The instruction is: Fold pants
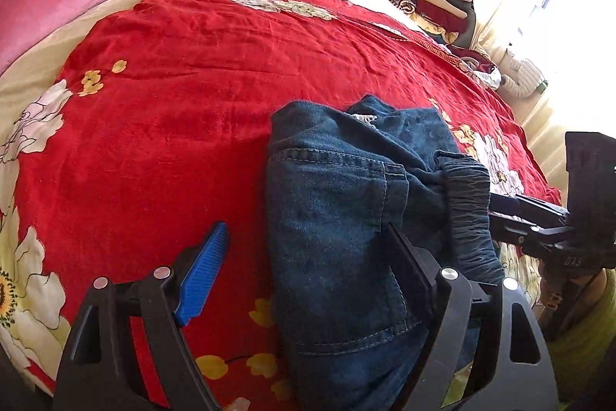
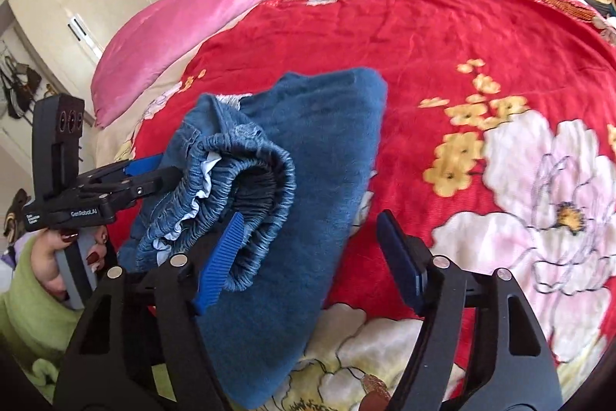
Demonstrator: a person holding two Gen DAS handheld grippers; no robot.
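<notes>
Left gripper (image 1: 308,257) spread astride pants (image 1: 346,218)

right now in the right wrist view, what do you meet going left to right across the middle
black handheld left gripper → bunched elastic waistband of the blue denim pants → smooth folded blue denim panel → yellow blossoms → large white-pink flower on the red blanket

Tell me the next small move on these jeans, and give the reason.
Probably draw both grippers back off the jeans. The jeans already lie in a folded bundle on the red bedspread, waistband doubled over. The left gripper and right gripper are both open, each straddling denim without clamping it, so little seems left to fold.
</notes>
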